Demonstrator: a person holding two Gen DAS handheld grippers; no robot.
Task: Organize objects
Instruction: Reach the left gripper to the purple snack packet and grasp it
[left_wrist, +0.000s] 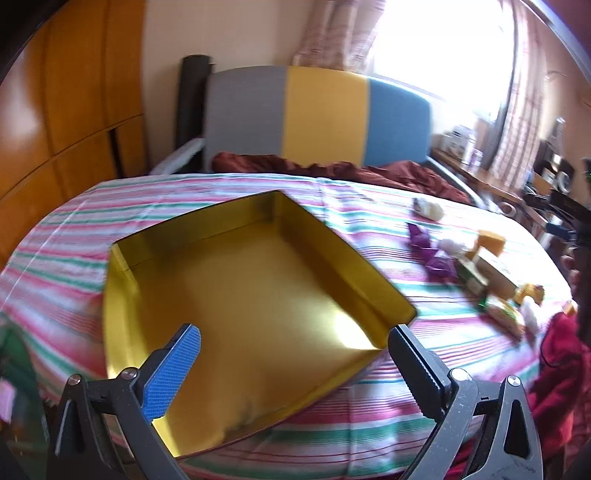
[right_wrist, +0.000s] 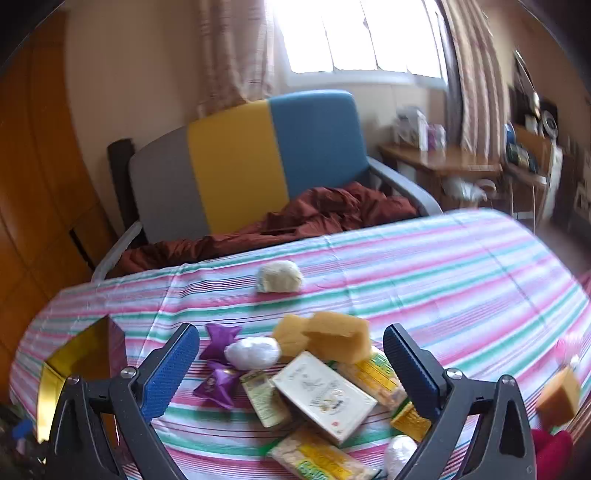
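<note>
Two views: left wrist shows gold tray (left_wrist: 258, 295) interior; right, snack pile (right_wrist: 325, 395).

Home living room: tricolour armchair (right_wrist: 243, 166) behind the striped-cloth table (right_wrist: 424, 266), curtained window (right_wrist: 354, 33) above it, wooden wardrobe (left_wrist: 70, 110) left.

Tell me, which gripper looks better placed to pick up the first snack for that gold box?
Probably the right gripper: open, it hangs over the snack pile. The left gripper, also open, faces the empty gold box.

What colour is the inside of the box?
Shiny gold box, seen best in the left wrist view.
</note>
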